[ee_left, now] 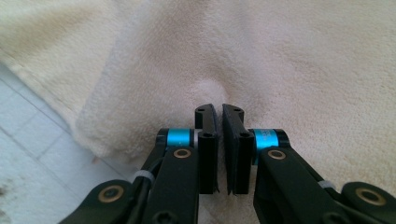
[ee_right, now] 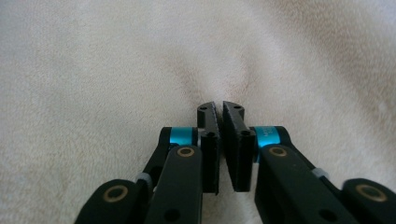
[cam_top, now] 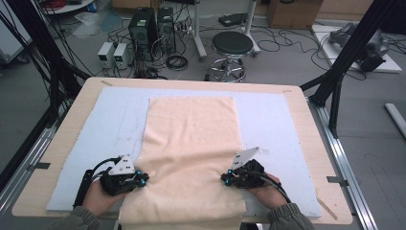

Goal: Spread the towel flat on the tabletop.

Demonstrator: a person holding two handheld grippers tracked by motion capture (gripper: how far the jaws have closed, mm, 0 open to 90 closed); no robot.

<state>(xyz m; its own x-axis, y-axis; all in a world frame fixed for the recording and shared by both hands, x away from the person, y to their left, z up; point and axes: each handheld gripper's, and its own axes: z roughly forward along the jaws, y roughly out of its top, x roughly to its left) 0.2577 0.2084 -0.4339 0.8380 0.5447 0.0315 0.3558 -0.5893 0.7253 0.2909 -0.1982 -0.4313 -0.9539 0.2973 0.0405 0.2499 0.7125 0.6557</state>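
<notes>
A cream towel [cam_top: 190,153] lies lengthwise down the middle of a pale blue mat [cam_top: 273,120] that covers most of the wooden worktop [cam_top: 306,124]. The far edge of the towel sits well inside the mat, while its near end hangs over the worktop's front edge, close to the person.

The left gripper [cam_top: 142,178] meets the towel at its left edge, near the front of the worktop, held in the person's left hand [cam_top: 98,197]. In the left gripper view its jaws stand together, pinching a small raised fold of towel [ee_left: 211,88] between the tips [ee_left: 219,112]; the cloth puckers around the pinch, and the mat [ee_left: 32,154] shows just beside the towel's edge.

The right gripper [cam_top: 225,179] meets the towel at its right edge, level with the left one. In the right gripper view its jaws [ee_right: 219,109] are likewise pressed together on a pinch of towel [ee_right: 219,84], with creases running away from the tips.

Beyond the worktop, a black stool [cam_top: 231,45] and computer towers [cam_top: 143,28] stand on the floor.
</notes>
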